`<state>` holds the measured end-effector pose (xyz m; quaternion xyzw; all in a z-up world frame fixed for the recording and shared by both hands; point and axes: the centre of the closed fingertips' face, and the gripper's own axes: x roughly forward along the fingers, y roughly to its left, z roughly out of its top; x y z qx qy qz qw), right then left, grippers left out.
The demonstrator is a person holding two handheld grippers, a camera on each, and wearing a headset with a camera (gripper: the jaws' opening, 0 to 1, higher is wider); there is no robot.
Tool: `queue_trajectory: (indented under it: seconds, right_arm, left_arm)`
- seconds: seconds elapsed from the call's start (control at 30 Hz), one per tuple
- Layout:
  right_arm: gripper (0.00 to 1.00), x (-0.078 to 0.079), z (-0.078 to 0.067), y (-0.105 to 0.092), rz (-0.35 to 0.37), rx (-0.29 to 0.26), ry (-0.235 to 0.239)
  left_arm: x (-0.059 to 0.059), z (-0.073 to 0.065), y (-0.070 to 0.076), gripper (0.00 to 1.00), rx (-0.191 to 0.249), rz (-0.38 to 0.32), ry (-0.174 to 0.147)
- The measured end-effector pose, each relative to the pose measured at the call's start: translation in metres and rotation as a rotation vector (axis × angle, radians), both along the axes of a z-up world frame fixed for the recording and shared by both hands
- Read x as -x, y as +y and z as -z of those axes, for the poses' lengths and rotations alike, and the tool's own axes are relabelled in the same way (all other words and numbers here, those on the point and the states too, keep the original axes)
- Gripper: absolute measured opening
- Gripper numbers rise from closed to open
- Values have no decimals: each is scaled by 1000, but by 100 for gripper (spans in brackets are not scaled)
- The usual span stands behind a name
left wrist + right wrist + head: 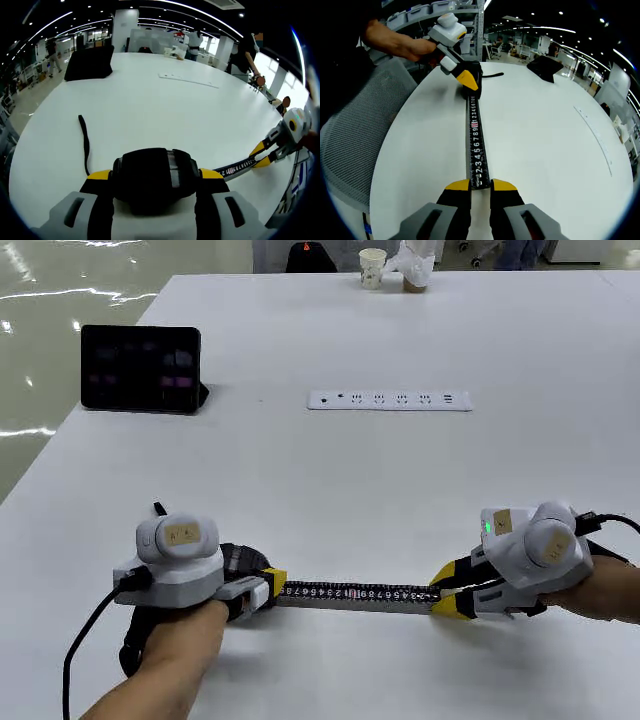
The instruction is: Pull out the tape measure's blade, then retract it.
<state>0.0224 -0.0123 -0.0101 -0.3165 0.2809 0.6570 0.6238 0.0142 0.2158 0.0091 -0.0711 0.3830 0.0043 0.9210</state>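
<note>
On the table (300,490) before you, the blade (355,593) runs from the tape measure (155,177) in your left gripper (262,588) to your right gripper (445,590); power strip (390,400) behind, tablet (140,368) far left.

Wide white table (420,500), matte top. I take the white power strip (390,400) lying flat on it as my mark.

- Left of the strip, well apart: black tablet (141,368), propped up, screen dim.
- Beyond the strip, at the far table edge: paper cup (372,268), a crumpled white object (415,265) just beside it, and a dark chair back (310,257) behind that edge.
- Left of the strip, past the table edge: glossy pale floor (50,310) mirroring the lights.
- Left gripper view: I note ceiling light strips (165,7) above the strip, bright windows (287,85) to its right, and people (245,52) standing beyond it.
- Right gripper view: grey mesh chair (355,140) off the table side away from the strip, and shelving (445,10) with bins behind.
</note>
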Motion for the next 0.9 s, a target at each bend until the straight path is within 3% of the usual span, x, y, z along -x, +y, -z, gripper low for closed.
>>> queue_trajectory:
  seconds: [0.9]
  right_arm:
    - [10, 1, 1, 18, -8, -14, 1]
  left_arm:
    - [1, 1, 0, 61, 3, 0, 4]
